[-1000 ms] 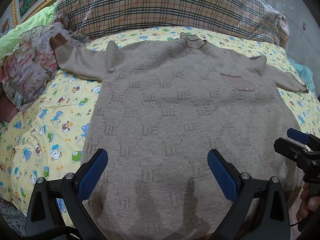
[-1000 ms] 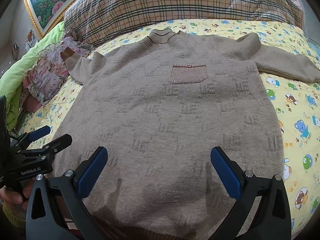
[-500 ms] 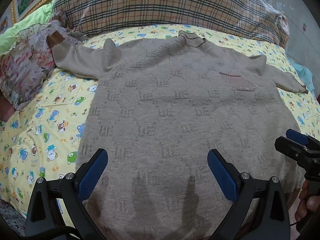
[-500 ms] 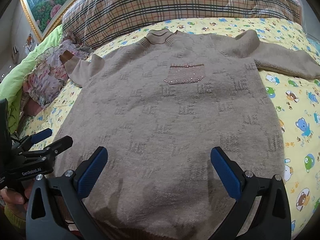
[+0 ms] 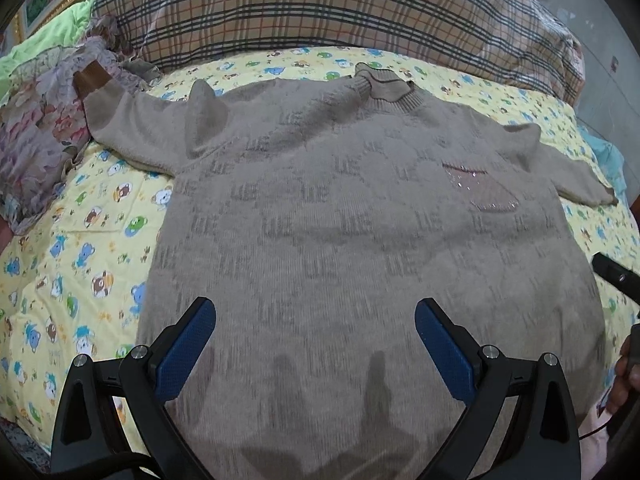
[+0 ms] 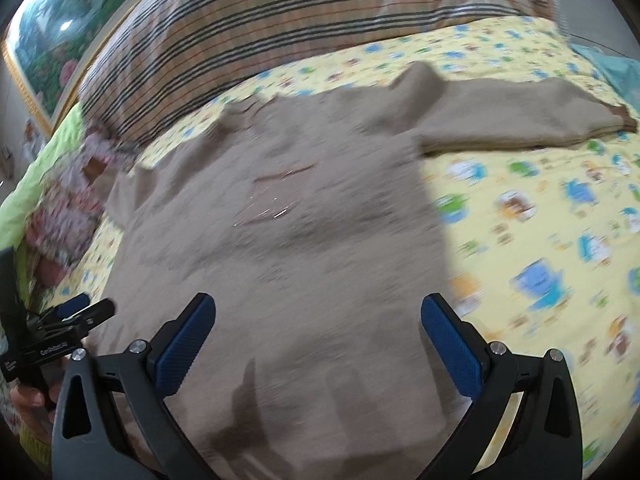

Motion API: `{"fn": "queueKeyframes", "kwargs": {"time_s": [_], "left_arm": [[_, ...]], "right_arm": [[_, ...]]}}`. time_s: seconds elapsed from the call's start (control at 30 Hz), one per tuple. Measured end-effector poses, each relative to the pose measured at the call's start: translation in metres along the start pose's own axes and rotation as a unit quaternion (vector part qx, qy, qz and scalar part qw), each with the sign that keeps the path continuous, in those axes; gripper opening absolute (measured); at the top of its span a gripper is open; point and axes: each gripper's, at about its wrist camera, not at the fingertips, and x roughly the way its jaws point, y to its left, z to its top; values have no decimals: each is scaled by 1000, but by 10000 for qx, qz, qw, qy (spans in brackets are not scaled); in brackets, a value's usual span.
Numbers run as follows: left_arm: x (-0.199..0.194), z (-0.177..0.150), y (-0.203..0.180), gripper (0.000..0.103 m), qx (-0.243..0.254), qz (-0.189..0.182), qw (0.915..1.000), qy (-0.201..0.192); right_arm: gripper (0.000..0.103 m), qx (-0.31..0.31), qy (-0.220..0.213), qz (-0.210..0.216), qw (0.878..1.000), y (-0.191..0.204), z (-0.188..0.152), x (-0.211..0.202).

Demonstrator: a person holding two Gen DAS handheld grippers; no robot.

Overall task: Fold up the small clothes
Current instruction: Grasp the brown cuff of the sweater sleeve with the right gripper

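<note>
Bed surface first: yellow cartoon-print sheet [image 5: 80, 256] across the whole mattress, one large plaid pillow [image 5: 320, 4] along the far edge, a framed landscape picture [image 6: 52, 44] on the wall behind. One heap of floral ruffled cloth [image 5: 36, 148] lies at the left of the sheet, touching one cuff. One beige knit sweater [image 5: 344, 248] lies face up, spread flat in the middle of the sheet, neck toward the pillow, hem toward the cameras. Both sleeves, two counted, stretch outward; one beaded chest pocket [image 5: 486, 188] shows. Task progress, as judged: nothing folded yet; garment only laid out, so sleeves and body folds all remain. Only one garment to fold is clearly visible; whether the floral heap counts, cannot tell. Left gripper [image 5: 316, 344] hangs over the hem area, tongs spread wide, nothing between them. Right gripper [image 6: 318, 344] sits above the sweater's right-hand lower part, tongs likewise spread and empty; that view is motion-blurred, so fine detail is lost. Two grippers, four blue pads total.
</note>
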Motion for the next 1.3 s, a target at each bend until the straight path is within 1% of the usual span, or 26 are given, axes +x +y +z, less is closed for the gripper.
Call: {"fn": "queueKeyframes", "kwargs": {"time_s": [0.17, 0.3, 0.47, 0.57, 0.67, 0.73, 0.77, 0.8, 0.83, 0.9, 0.97, 1.0, 1.03, 1.07, 1.1, 1.13, 1.2, 1.27, 1.3], "left_arm": [[20, 19, 3, 100, -1, 70, 9994, 341], [33, 39, 1, 100, -9, 40, 9995, 323], [51, 67, -2, 100, -27, 42, 9997, 235], [64, 85, -3, 100, -71, 20, 9998, 202], [78, 99, -6, 100, -75, 66, 9998, 180], [87, 107, -7, 100, -67, 82, 9998, 157], [90, 110, -8, 100, -67, 75, 9998, 144], [92, 112, -8, 100, -61, 79, 9999, 134], [96, 115, -8, 100, -47, 96, 9999, 123], [103, 119, -10, 100, -20, 148, 9998, 143], [110, 122, -9, 100, -49, 145, 9997, 176], [112, 123, -8, 100, -71, 140, 9997, 194], [114, 124, -7, 100, -98, 128, 9997, 207], [116, 125, -7, 100, -131, 92, 9996, 214], [119, 125, -7, 100, -136, 82, 9996, 233], [121, 124, -6, 100, -142, 73, 9995, 254], [123, 124, -5, 100, -151, 52, 9995, 270], [122, 122, -3, 100, -146, 40, 9995, 262], [122, 122, -2, 100, -148, 34, 9995, 259]], "right_arm": [[103, 444, -344, -324, 9979, -54, 28, -11], [103, 808, -654, -691, 9922, -102, 53, -20], [102, 1220, -913, -1014, 9831, -162, 83, -28], [99, 1409, -1096, -1226, 9763, -197, 102, -33], [87, 1711, -1177, -1430, 9677, -230, 119, -33], [74, 1955, -1241, -1565, 9602, -256, 129, -33], [69, 2097, -1238, -1628, 9561, -269, 134, -30], [61, 2268, -1227, -1681, 9514, -283, 138, -26], [58, 2395, -1214, -1695, 9483, -295, 141, -22], [57, 2650, -1196, -1691, 9417, -317, 148, -14], [53, 2756, -1228, -1722, 9377, -330, 153, -10], [47, 2789, -1262, -1737, 9360, -334, 157, -8], [35, 2806, -1289, -1730, 9353, -337, 158, -9], [28, 2795, -1310, -1696, 9359, -338, 161, -8], [14, 2757, -1346, -1608, 9381, -337, 164, -9], [9, 2664, -1408, -1500, 9416, -333, 166, -10], [8, 2387, -1519, -1437, 9483, -317, 170, -15], [8, 2065, -1678, -1132, 9573, -291, 173, -23], [8, 1849, -1736, -971, 9624, -272, 176, -26]]}}
